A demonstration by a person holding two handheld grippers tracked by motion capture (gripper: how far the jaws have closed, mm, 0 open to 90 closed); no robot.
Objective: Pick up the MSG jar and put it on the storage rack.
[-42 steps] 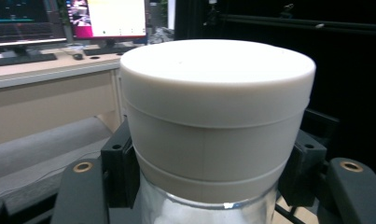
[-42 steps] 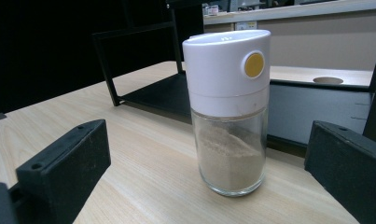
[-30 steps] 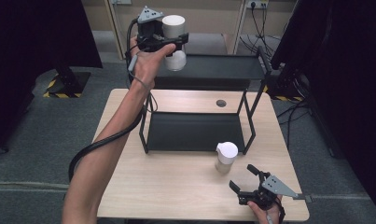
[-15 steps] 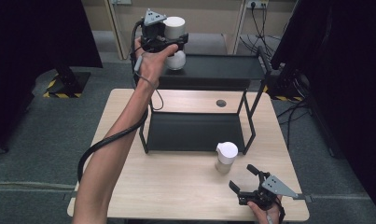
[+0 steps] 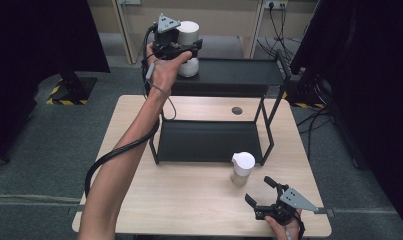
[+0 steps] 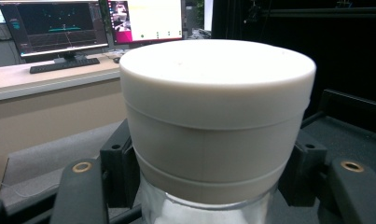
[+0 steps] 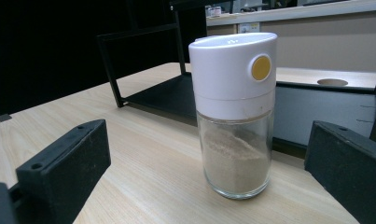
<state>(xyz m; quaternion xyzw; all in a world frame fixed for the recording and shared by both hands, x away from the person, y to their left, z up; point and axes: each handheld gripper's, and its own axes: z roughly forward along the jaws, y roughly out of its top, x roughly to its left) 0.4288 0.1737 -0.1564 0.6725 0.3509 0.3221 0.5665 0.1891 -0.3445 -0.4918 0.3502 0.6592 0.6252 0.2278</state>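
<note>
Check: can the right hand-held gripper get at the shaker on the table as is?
Probably yes. The right hand-held gripper is open, facing the shaker, with bare table between them; the rack stands behind it.

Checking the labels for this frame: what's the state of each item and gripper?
left gripper: shut on the white-lidded jar, over the rack's top shelf.
white-lidded jar: upright, lid on, clamped between the jaws.
right gripper: open, holding nothing, low over the table.
shaker jar: upright on the table, cap on, partly filled with powder, untouched.
black rack: standing, lower shelf bare.
</note>
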